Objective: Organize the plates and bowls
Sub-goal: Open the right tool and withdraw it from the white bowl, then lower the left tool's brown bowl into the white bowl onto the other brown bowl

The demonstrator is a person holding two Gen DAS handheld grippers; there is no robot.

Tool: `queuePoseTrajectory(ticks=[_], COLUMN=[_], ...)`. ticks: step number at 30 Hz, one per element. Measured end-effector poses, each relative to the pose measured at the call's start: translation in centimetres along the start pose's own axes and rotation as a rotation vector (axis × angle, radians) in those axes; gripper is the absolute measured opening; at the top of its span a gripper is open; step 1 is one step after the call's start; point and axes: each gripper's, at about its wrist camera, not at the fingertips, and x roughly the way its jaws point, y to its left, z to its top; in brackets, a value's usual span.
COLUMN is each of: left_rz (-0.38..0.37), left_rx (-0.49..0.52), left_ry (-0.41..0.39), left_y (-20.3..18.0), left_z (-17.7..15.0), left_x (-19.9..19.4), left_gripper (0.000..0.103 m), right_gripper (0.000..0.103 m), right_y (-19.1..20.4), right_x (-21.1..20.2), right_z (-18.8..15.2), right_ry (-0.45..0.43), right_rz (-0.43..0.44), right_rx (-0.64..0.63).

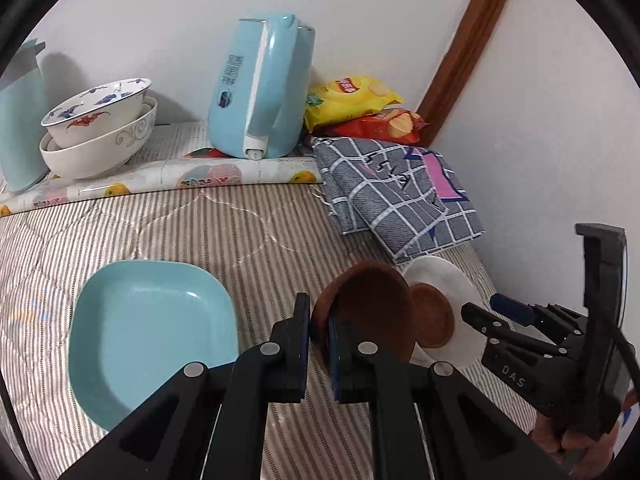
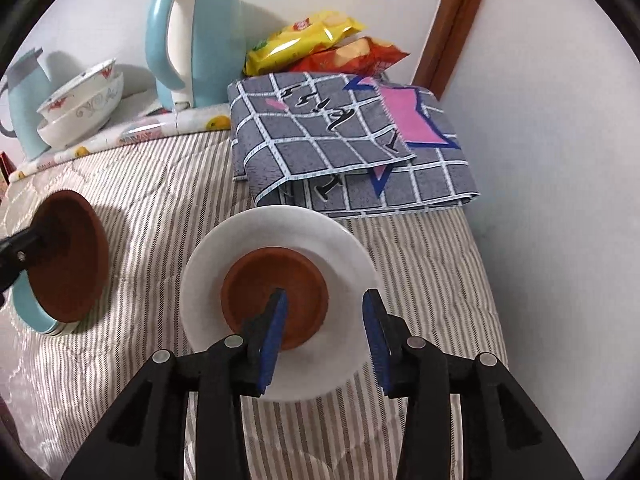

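Note:
My left gripper (image 1: 319, 320) is shut on the rim of a brown dish (image 1: 368, 304), which hangs tilted above the striped bedding. To its left a light blue square plate (image 1: 152, 336) lies flat. In the right wrist view this held brown dish (image 2: 68, 256) is at the left, over the blue plate (image 2: 28, 312). A white round plate (image 2: 280, 232) carries a second, smaller brown dish (image 2: 276, 288). My right gripper (image 2: 326, 320) stands open just above that dish, its pads touching nothing. From the left wrist view the right gripper (image 1: 482, 306) hovers over the white plate (image 1: 440, 276).
Two stacked patterned bowls (image 1: 96, 128) and a light blue kettle (image 1: 260, 88) stand on a flowered mat at the back. Behind a folded checked cloth (image 2: 344, 136) lie snack bags (image 2: 320, 44). A blue jug (image 2: 24, 100) stands far left. The wall runs close on the right.

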Motion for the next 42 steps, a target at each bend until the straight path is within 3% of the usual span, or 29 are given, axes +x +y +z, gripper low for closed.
queuePoseTrajectory(ticks=[9, 26, 42], left_rz=[-0.001, -0.034, -0.101], left_rx=[0.022, 0.064, 0.077], left_ry=[0.009, 0.05, 0.071], left_y=[-2.1, -5.6, -7.1], left_z=[-0.5, -0.4, 0.2], left_x=[0.2, 2.9, 5.0], left_gripper=[0.008, 0.008, 0.008], right_gripper=[0.04, 0.04, 0.04], right_y=[-3.0, -8.1, -7.9], right_x=[-1.8, -0.7, -0.1], right_z=[-1.9, -4.2, -4.4], right_ry=[-0.034, 0.0, 0.033], right_rz=[-0.023, -0.047, -0.076], right_rx=[0.056, 0.172, 0.186])
